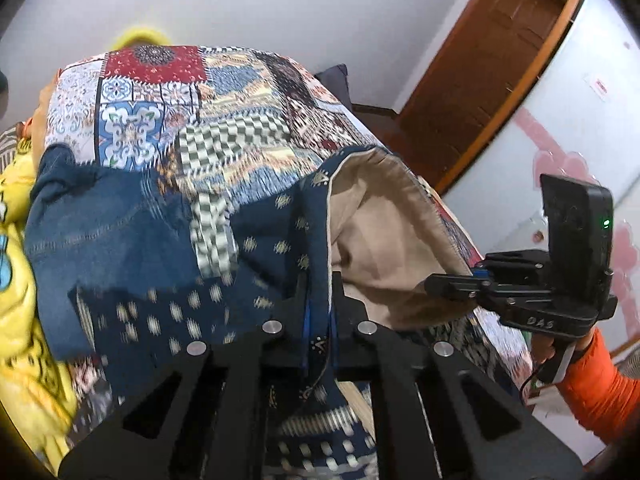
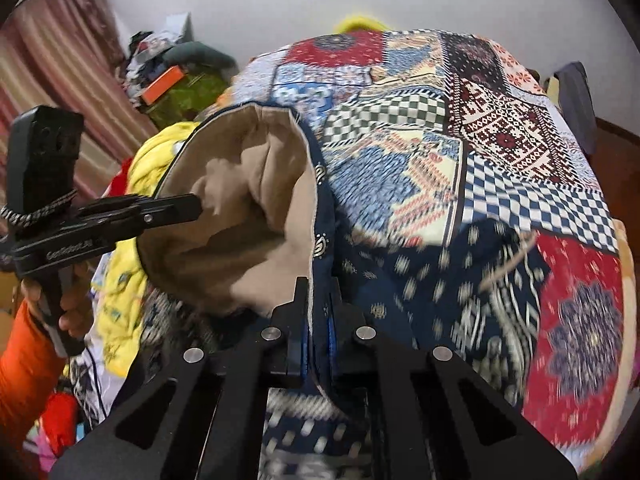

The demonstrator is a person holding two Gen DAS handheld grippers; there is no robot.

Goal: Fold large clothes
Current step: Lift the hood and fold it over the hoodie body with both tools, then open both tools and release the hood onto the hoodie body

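Observation:
A large navy patterned garment (image 1: 256, 248) with a beige lining (image 1: 384, 240) hangs between both grippers above the bed. My left gripper (image 1: 318, 300) is shut on its navy edge. My right gripper (image 2: 319, 304) is shut on the same garment's edge (image 2: 320, 240). The beige lining (image 2: 240, 208) opens like a pouch between them. The right gripper also shows in the left wrist view (image 1: 452, 284), pinching the far side of the lining. The left gripper shows in the right wrist view (image 2: 192, 206), at the lining's left side.
A patchwork bedspread (image 1: 208, 92) covers the bed (image 2: 500, 120) beneath. Yellow clothes (image 1: 20, 280) lie at the left, with a denim piece (image 1: 100, 216) next to them. A cluttered pile (image 2: 168, 80) and curtain (image 2: 60, 60) stand far left. A wooden door (image 1: 480, 60) is at the right.

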